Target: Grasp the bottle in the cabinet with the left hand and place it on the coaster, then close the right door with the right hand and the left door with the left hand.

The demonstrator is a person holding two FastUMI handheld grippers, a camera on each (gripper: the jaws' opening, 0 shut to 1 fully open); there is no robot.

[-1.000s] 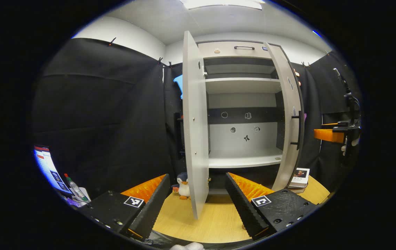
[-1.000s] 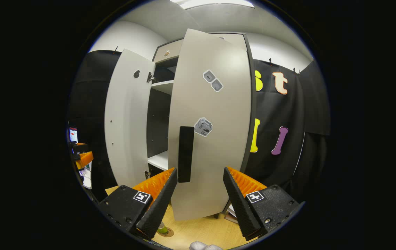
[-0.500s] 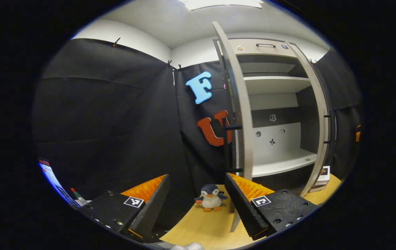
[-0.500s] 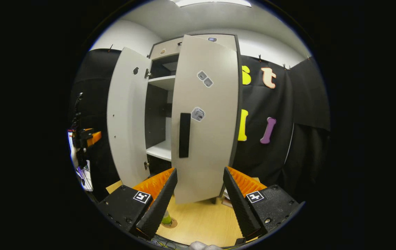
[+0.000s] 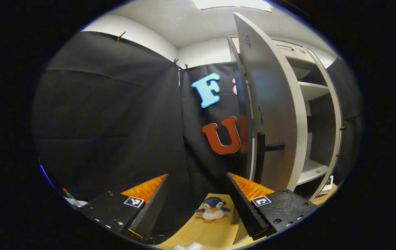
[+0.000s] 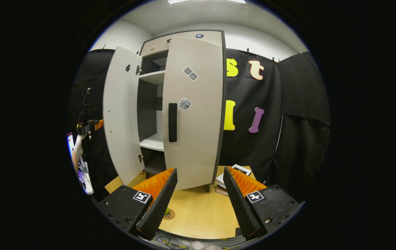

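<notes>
Cabinet on the desk with the right door nearly shut and the left door standing open.

In the right gripper view, the bottle (image 6: 166, 210) is mostly hidden behind that gripper's left finger; only a green base shows, standing on the round coaster (image 6: 170, 214) near the desk's (image 6: 201, 215) front edge. The right door (image 6: 192, 111), pale grey with a dark handle, is almost closed; the left door (image 6: 119, 114) hangs wide. The right gripper (image 6: 198, 198) has its fingers spread apart, holding nothing. The left gripper (image 5: 196, 205), fingers likewise apart and empty, faces the left door's (image 5: 270, 107) outer side; a toy penguin (image 5: 212, 209) sits on the desk between its fingers. Books (image 6: 234, 172) lie partly hidden beside the cabinet.
</notes>
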